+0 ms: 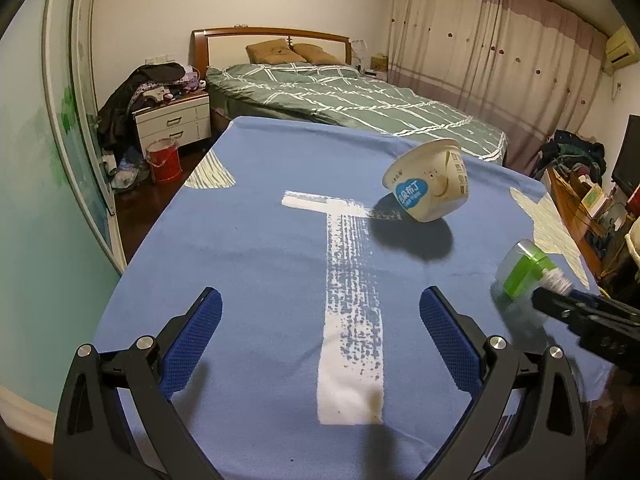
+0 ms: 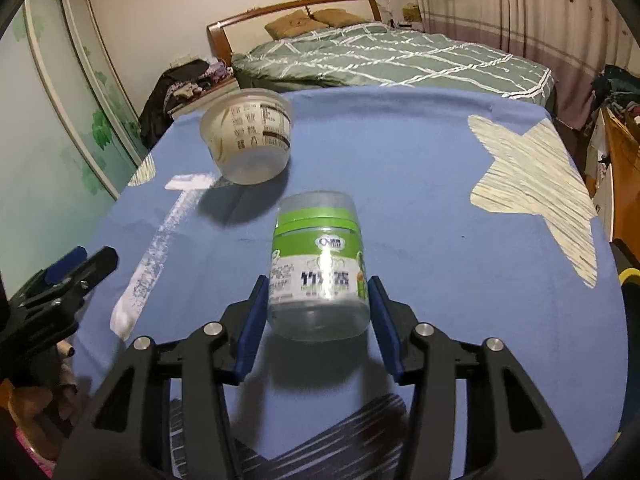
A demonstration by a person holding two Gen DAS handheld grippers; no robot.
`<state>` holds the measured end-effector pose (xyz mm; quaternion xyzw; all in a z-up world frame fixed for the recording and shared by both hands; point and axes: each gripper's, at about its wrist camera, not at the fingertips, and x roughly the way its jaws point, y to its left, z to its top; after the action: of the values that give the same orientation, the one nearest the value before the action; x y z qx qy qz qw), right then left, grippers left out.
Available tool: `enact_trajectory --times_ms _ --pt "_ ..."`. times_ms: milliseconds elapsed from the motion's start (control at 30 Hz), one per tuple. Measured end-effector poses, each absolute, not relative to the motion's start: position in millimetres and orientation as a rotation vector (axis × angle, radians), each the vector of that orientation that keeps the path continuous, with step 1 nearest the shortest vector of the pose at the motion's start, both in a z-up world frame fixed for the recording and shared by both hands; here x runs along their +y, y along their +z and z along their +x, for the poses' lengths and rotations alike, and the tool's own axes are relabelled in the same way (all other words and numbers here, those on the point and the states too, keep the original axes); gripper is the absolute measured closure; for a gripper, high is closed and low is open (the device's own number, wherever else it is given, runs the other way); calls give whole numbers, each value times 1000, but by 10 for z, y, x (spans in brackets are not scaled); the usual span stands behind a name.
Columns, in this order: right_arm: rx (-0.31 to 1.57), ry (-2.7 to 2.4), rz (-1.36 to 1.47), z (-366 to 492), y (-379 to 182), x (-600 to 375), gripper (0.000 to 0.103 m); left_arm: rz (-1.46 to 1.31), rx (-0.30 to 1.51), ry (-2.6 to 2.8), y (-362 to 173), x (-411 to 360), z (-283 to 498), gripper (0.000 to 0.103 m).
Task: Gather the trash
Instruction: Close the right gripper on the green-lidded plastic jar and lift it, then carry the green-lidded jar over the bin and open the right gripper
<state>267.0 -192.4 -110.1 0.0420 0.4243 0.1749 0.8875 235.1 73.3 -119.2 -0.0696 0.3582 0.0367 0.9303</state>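
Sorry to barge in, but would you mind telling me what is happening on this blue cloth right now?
A person is clearing trash with a handheld gripper in each hand. The right gripper has its blue pads on either side of a clear bottle with a green label, which lies on the blue cloth; whether the pads press on it yet is unclear. The left gripper is open and empty above the cloth. A tipped paper cup lies farther back, untouched.

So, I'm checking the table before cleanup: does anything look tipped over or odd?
Yes. The pudding cup lies tilted on its side on the blue cloth, and the green-labelled bottle lies between the right gripper pads.
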Motion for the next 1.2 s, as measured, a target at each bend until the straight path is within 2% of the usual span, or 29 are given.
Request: enact_trajectory --times_ms 433,633,833,1200 --pt "780 299 253 2286 -769 -2732 56 -144 743 72 -1219 710 2375 5" --pt "724 137 324 2141 -711 -3422 56 -133 745 78 -1218 700 2383 5" --pt "698 -99 391 2060 -781 -4207 56 -113 753 87 -1218 669 2393 5" --pt "755 -381 419 2082 -1102 -5026 56 -70 763 104 -1221 619 2399 5"
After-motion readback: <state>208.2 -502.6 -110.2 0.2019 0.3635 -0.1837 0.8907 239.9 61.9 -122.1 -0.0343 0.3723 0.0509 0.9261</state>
